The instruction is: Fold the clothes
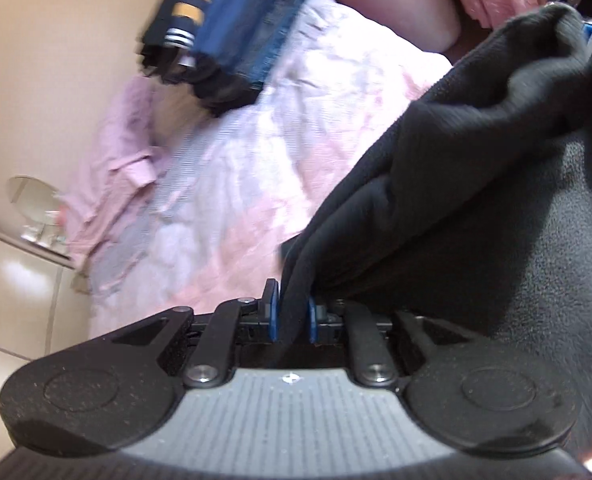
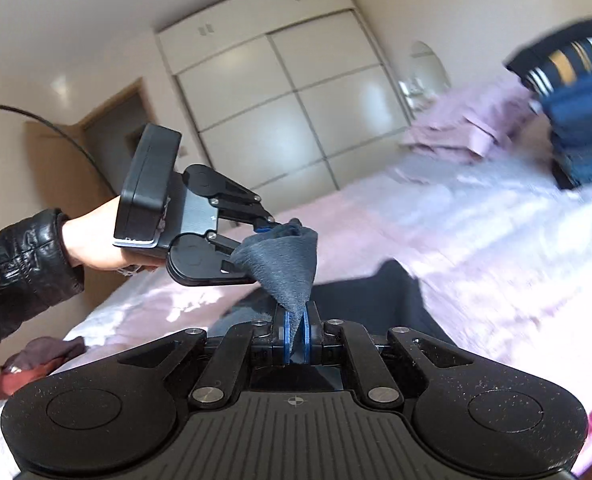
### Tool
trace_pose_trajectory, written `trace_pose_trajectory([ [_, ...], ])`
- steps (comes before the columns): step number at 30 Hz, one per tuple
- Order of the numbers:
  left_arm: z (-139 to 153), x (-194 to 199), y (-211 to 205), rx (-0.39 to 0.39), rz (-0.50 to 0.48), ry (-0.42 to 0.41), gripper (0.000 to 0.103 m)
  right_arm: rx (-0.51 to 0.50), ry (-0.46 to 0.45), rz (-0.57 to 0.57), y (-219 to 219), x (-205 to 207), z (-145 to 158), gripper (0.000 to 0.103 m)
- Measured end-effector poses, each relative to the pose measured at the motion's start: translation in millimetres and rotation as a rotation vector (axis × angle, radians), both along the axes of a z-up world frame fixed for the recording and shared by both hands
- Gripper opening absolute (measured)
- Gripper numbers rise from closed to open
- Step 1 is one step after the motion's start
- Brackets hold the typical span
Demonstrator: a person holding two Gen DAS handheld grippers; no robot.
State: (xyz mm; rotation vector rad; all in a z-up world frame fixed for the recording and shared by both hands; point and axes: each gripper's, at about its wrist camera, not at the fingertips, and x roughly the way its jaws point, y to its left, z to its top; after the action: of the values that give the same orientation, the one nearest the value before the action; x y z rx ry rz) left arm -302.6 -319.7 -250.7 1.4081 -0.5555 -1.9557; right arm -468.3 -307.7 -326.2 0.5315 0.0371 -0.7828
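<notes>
Both wrist views close over bed (image 1: 256,160), sharing dark garment (image 2: 288,256), folded pile (image 1: 224,40)

Cream walls (image 2: 96,40), a white sliding-door wardrobe (image 2: 280,108), glossy tiled floor (image 1: 12,280) and a pink-sheeted bed (image 1: 256,168).

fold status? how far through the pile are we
Done: a stack of folded clothes sits on the bed. In hand: left gripper and right gripper both pinch the black garment, lifted. Left: fold it, then the pink shirt and a dark red heap.
</notes>
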Motion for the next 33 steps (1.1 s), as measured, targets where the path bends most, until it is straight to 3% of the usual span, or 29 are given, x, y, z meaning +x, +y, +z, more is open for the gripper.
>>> trace_pose_trajectory([
  [2,-17.4,-5.0,-11.8,0.050,0.031,0.036,0.025,0.132,-0.010,-0.044,-13.8,-17.7,-25.9,0.005],
  [4,-13.4,5.3,-13.9,0.074,0.054,0.096,0.031,0.218,-0.040,-0.082,-19.2,-35.6,-41.8,0.006],
  [8,21.7,48.4,-18.8,0.099,0.145,0.259,0.039,0.200,-0.072,-0.079,-15.2,-54.7,-39.5,0.007],
  [9,30.7,61.4,-21.8,0.112,0.180,0.313,0.040,0.204,-0.085,-0.076,-16.8,-52.6,-38.2,0.014],
  [11,40.8,85.9,-26.1,0.144,0.257,0.407,0.041,0.212,-0.111,-0.070,-20.2,-48.1,-35.5,0.043],
  [12,42.0,96.6,-27.0,0.154,0.292,0.436,0.042,0.216,-0.132,-0.065,-22.6,-44.5,-34.3,0.064],
  [13,40.3,104.6,-25.6,0.167,0.316,0.446,0.042,0.220,-0.154,-0.061,-25.1,-41.0,-33.1,0.067],
  [17,28.0,125.5,-21.3,0.216,0.376,0.454,0.042,0.243,-0.224,-0.055,-39.3,-28.8,-29.9,0.067],
  [21,17.5,122.8,-34.0,0.246,0.374,0.459,0.043,0.248,-0.224,-0.039,-46.8,-17.9,-25.2,0.065],
  [24,13.7,123.1,-55.8,0.277,0.403,0.509,0.045,0.264,-0.205,-0.031,-51.6,-11.9,-26.7,0.035],
  [26,10.9,126.2,-77.6,0.332,0.439,0.571,0.045,0.274,-0.193,-0.042,-53.0,-13.7,-30.0,0.028],
  [28,3.6,128.2,-98.7,0.402,0.483,0.610,0.045,0.287,-0.185,-0.054,-54.1,-18.5,-34.2,0.013],
  [31,-13.3,129.2,-120.8,0.512,0.550,0.625,0.045,0.299,-0.181,-0.057,-54.7,-24.4,-39.4,0.008],
  [32,-12.6,128.3,-118.8,0.505,0.542,0.629,0.042,0.301,-0.182,-0.054,-54.7,-25.0,-39.8,0.008],
  [33,-11.1,127.3,-115.7,0.493,0.530,0.633,0.030,0.303,-0.183,-0.051,-54.8,-25.6,-40.1,0.007],
])
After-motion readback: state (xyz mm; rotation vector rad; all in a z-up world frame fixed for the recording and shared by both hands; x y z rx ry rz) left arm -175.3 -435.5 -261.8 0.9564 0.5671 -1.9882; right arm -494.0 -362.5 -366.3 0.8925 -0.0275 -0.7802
